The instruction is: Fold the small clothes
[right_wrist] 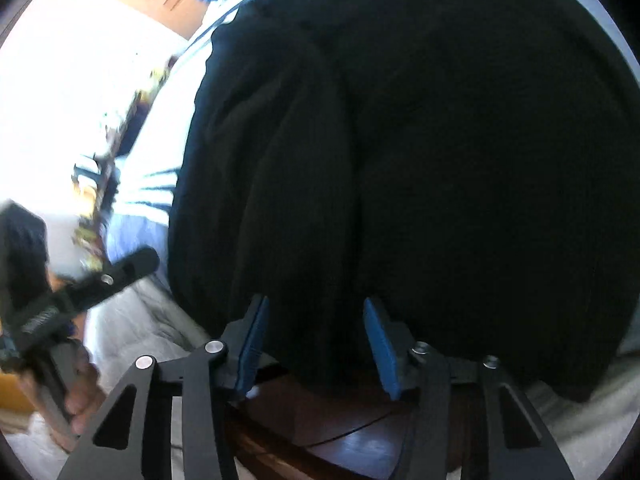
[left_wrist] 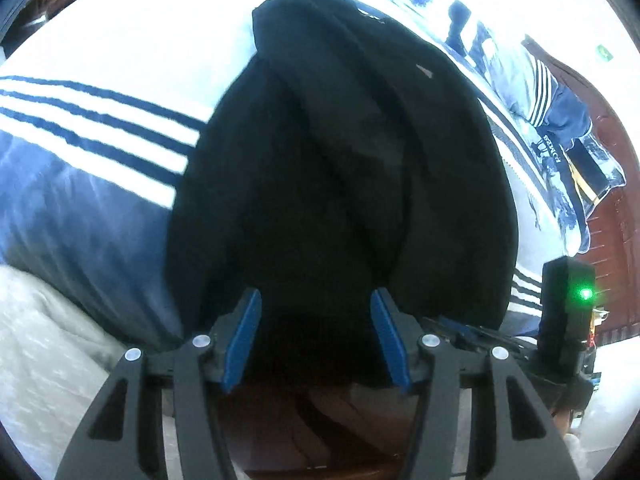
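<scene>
A black garment [left_wrist: 340, 168] lies in loose folds on a striped bed cover [left_wrist: 92, 116], its near hem hanging over the bed's edge. My left gripper [left_wrist: 316, 304] stands open over that hem, blue pads [left_wrist: 244, 344] wide apart with dark cloth between them. In the right wrist view the same black garment [right_wrist: 440, 140] fills most of the picture. My right gripper [right_wrist: 316, 306] is open at the hem, a fold of the cloth sitting between its pads [right_wrist: 384, 348]. The left gripper's finger [right_wrist: 120, 268] shows at the left, held by a hand [right_wrist: 80, 392].
The cover has white, navy-striped and blue parts. A cream blanket [left_wrist: 44, 344] lies at the near left. Other clothes [left_wrist: 536, 92] are piled at the far right of the bed. Dark wood [left_wrist: 320, 420] shows below the bed's edge. The right gripper's body [left_wrist: 568, 300] shows a green light.
</scene>
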